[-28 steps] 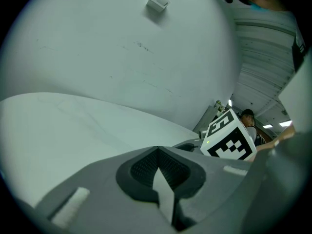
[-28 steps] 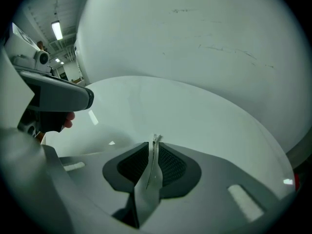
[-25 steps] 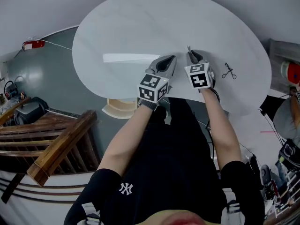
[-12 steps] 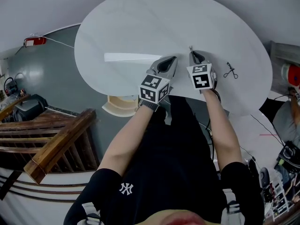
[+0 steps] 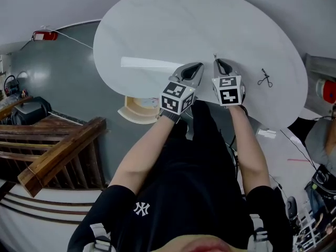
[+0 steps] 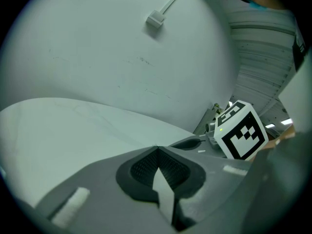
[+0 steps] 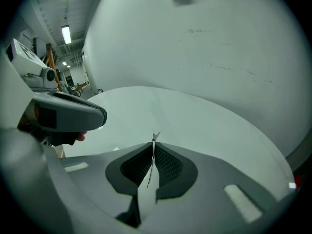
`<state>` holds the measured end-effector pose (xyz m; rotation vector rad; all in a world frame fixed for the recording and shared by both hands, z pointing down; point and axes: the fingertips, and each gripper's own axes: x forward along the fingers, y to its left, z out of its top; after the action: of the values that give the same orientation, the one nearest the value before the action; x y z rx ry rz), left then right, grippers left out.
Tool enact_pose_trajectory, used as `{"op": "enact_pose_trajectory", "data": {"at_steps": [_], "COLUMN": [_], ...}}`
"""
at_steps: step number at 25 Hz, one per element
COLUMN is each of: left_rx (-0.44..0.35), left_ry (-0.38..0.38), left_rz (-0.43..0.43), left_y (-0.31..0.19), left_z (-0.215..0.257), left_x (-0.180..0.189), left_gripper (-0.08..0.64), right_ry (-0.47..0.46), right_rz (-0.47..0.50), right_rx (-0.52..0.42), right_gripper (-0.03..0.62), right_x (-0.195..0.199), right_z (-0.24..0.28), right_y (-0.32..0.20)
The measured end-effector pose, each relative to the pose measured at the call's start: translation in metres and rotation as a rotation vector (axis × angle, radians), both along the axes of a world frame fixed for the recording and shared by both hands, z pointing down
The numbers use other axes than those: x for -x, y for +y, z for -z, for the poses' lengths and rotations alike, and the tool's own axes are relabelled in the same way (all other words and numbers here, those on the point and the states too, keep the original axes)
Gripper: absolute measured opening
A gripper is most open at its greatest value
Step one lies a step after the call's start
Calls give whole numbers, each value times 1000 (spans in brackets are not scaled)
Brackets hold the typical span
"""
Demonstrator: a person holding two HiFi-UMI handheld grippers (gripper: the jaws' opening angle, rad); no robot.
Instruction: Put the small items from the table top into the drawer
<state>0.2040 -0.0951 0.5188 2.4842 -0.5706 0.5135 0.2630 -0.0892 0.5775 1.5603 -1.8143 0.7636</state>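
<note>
Both grippers hover side by side over the near edge of the white round table (image 5: 173,25). My left gripper (image 5: 197,65) (image 6: 157,148) is shut and nothing shows between its jaws. The right gripper (image 5: 216,61) (image 7: 153,144) is shut on a thin metal piece (image 7: 155,136), whose pointed tip (image 5: 214,55) sticks out past the jaws. A small black scissor-like item (image 5: 265,79) lies on the table to the right of the right gripper. In the left gripper view the right gripper (image 6: 195,142) shows close by on the right.
A long white strip (image 5: 149,63) lies on the table left of the left gripper. A beige wooden piece (image 5: 137,108) sits below the table's near edge. A wooden railing (image 5: 58,151) is at lower left, and gear on the floor (image 5: 323,177) at right.
The head view has shifted a little, so the table sits further right in frame. Both grippers stay shut at the same place by the table's near edge.
</note>
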Motion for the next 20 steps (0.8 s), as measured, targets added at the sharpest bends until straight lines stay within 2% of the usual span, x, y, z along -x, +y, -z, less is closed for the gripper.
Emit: {"op": "enact_pose_trajectory", "data": {"at_steps": [9, 20], "left_rx": [-37, -69], "left_ry": [10, 21], "left_rz": [42, 137], "left_y": [20, 40], "left_z": [16, 33], "left_x": [59, 146], "left_gripper": [0, 0], "right_ry": [5, 8], "right_rz": [62, 170], "right_rx": [-57, -100], "right_gripper": [37, 37], "right_x": [64, 162], "right_z": [22, 48], "right_y": [16, 36]}}
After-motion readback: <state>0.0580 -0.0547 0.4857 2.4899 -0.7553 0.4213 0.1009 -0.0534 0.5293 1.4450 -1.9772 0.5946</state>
